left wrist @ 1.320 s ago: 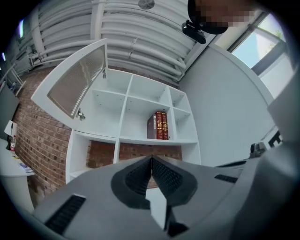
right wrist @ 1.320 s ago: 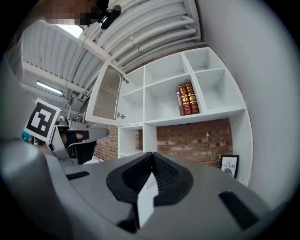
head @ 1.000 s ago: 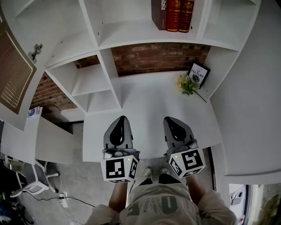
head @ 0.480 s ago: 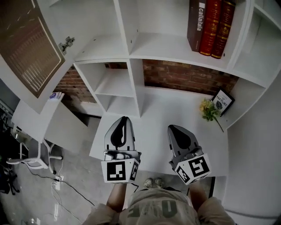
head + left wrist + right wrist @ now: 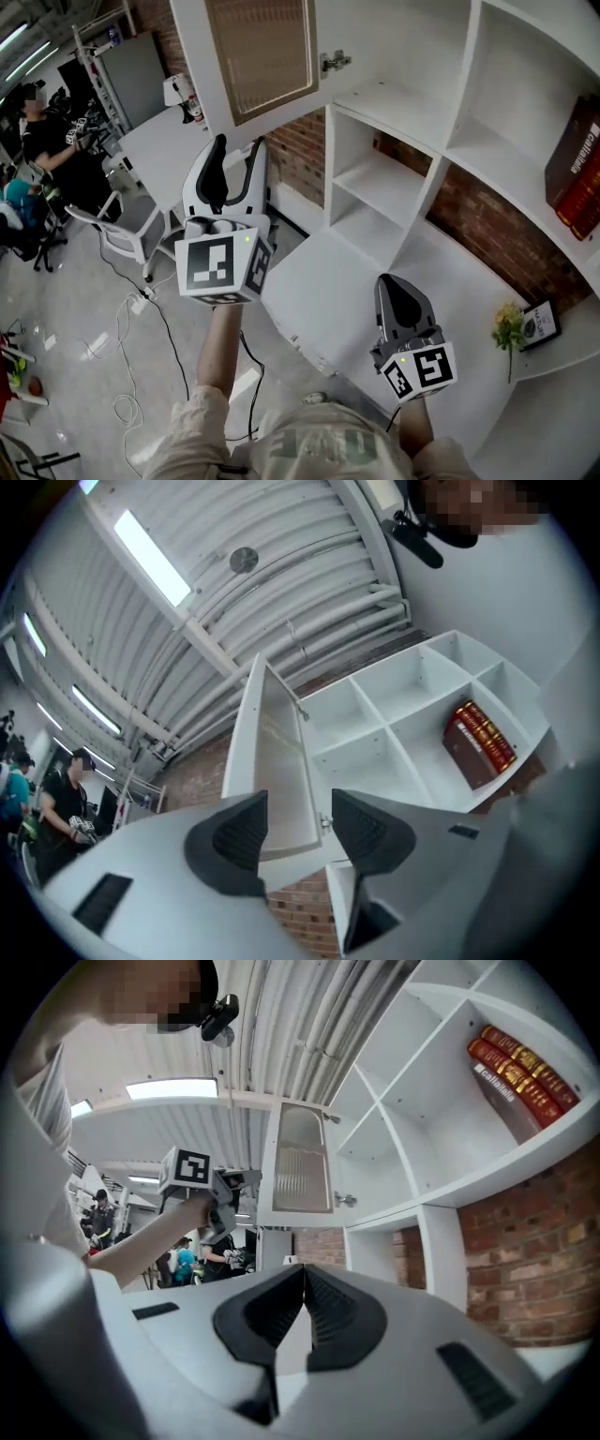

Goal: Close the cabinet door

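The cabinet door (image 5: 262, 56), white-framed with a ribbed glass panel, stands swung open off the top-left shelf unit on its hinge (image 5: 335, 62). My left gripper (image 5: 238, 150) is raised just below the door's lower edge, its jaws opening with nothing between them. In the left gripper view the door (image 5: 281, 761) shows edge-on beyond the left gripper (image 5: 295, 827), apart from the pads. My right gripper (image 5: 399, 286) hangs low over the white desk (image 5: 328, 300), shut and empty. The right gripper view shows the right gripper (image 5: 305, 1312), the door (image 5: 302, 1162) and the raised left gripper (image 5: 202, 1180).
White open shelves (image 5: 403, 141) with a brick wall behind run to the right. Red books (image 5: 577, 169) stand at the far right, above a small flower sprig (image 5: 509, 328). A seated person (image 5: 42, 131), an office chair (image 5: 127, 225) and floor cables (image 5: 122, 328) lie to the left.
The view has swung left towards the open door. My left gripper rose from beside the right one up to the door's lower edge and its jaws opened. The right gripper stayed low and shut.
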Tool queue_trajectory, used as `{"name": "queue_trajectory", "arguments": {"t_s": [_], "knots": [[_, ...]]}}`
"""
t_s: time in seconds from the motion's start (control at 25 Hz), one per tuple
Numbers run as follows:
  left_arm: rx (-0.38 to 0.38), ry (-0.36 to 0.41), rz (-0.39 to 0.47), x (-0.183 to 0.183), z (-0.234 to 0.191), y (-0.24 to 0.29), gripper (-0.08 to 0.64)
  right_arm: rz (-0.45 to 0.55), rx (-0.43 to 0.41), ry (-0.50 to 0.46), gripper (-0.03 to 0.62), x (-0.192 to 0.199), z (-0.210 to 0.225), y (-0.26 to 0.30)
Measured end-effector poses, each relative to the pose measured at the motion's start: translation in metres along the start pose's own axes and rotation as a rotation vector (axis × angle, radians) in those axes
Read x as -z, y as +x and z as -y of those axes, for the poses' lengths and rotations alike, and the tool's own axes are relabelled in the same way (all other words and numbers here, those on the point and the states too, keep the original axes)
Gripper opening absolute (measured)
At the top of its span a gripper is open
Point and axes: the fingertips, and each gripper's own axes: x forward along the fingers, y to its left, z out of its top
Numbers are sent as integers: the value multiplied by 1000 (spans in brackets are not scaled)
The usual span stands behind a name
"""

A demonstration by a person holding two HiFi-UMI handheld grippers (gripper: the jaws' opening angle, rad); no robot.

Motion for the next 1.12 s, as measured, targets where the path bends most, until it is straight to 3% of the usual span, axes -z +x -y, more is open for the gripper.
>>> {"name": "queue_trajectory", "arguments": {"t_s": [0.2,0.4,0.68,0.88,1.12], "knots": [[-82,-65,-44,1,-71,34,204,6,-121,8,17,-2,-36,28],[-95,-75,-136,22,-100,59,202,14,-157,37,17,1,-47,36],[-60,-159,-186,42,-109,69,160,-3,-152,38,17,7,-47,39],[-53,-156,-186,41,-107,70,133,-4,-138,60,17,11,-46,37],[-50,-152,-178,38,-104,66,129,-34,-141,15,17,12,-52,29]]}}
